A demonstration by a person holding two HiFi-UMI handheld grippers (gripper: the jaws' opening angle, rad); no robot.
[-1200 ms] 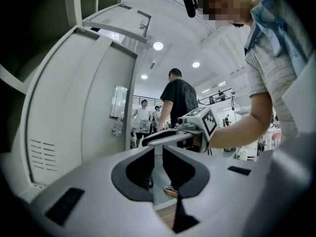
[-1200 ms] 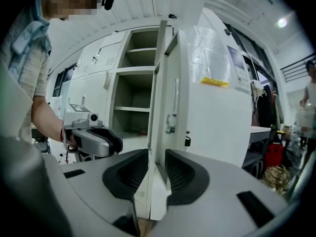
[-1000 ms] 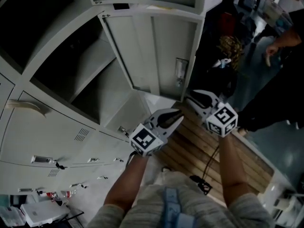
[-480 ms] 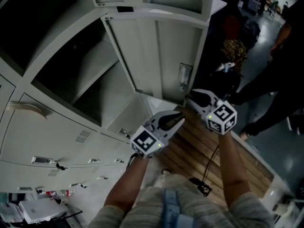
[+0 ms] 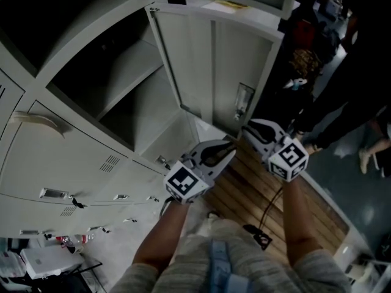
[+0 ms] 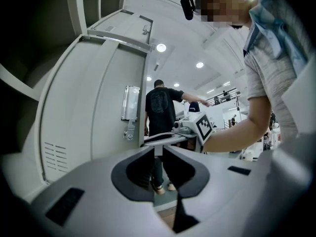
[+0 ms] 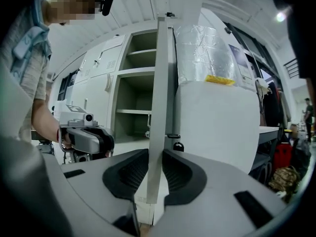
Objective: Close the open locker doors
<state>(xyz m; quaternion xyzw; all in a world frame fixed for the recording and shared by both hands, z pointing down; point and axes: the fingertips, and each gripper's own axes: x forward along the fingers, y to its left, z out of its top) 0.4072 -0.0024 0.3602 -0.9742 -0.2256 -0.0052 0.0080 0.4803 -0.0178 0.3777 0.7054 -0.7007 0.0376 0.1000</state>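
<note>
The right tool [image 7: 157, 154] pinched the free edge of the open locker door [image 7: 159, 83], which stood swung out at centre frame in the head view. In my judgement, the thin sheet could slip from the pads, or slam and rebound if swung fast. The left tool [image 6: 157, 151], tips pressed together on nothing, sat near the door's inner face and risked being trapped against the open compartment [image 5: 116, 96]. The swing path leftward looked free, and a bystander [image 6: 160, 107] stood well apart.
</note>
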